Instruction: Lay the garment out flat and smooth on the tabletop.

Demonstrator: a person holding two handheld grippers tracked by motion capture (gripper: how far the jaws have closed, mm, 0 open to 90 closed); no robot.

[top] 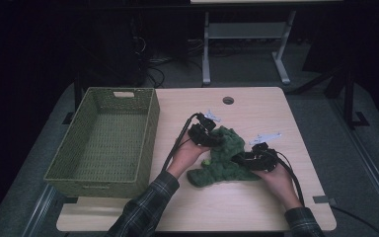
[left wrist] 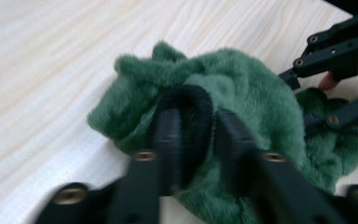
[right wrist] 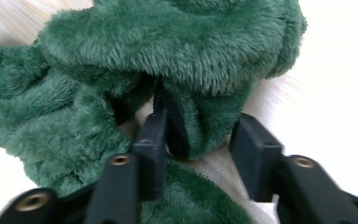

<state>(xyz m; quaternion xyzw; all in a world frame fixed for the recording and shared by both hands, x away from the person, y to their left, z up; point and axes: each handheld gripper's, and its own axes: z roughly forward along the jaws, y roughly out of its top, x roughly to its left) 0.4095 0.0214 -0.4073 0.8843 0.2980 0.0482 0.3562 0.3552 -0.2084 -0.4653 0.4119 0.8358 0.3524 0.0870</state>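
A dark green fleece garment [top: 224,160] with a black hem lies crumpled on the wooden table [top: 261,111], between the person's two hands. My left gripper [top: 213,140] comes at it from the left. In the left gripper view this gripper [left wrist: 198,122] has its jaws pressed on the black hem [left wrist: 193,100] at the garment's [left wrist: 261,102] edge. My right gripper [top: 242,159] reaches in from the right. In the right gripper view its jaws [right wrist: 200,135] straddle a hanging fold of fleece [right wrist: 200,121]; one jaw touches the fold and the other stands just off it.
A green woven basket [top: 150,133] stands empty on the table's left side, close to the left forearm. A round cable hole [top: 228,100] sits near the table's far edge. The right gripper's linkage [left wrist: 335,60] shows at the right of the left gripper view.
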